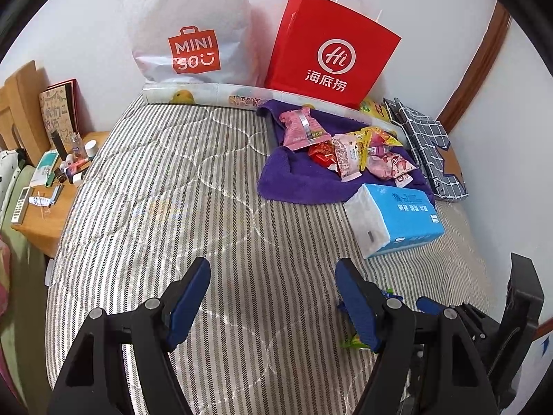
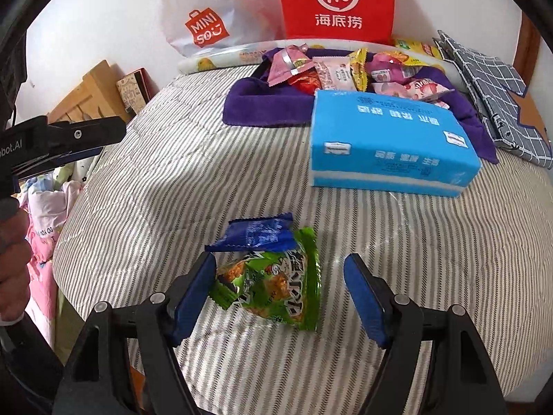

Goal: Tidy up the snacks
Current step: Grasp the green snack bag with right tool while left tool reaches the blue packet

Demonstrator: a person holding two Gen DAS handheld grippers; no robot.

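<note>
Right wrist view, right tool (image 2: 278,297) angled downward, jaws apart around green snack packet (image 2: 273,285), left tool (image 1: 273,297) open

Left gripper (image 1: 273,297) gapes over striped bedding (image 1: 172,190); snack packets (image 1: 345,152) lie on a purple towel (image 1: 293,183)

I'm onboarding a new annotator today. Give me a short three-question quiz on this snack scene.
1. True or false: the right hand-held gripper is clamped shut on the green snack packet.
2. Which item lies partly on the green packet? A) blue snack packet B) red paper bag C) blue tissue pack
3. What does the pile of snacks rest on?

Key: 1 false, the jaws stand open around it; 2 A; 3 the purple towel.
</note>
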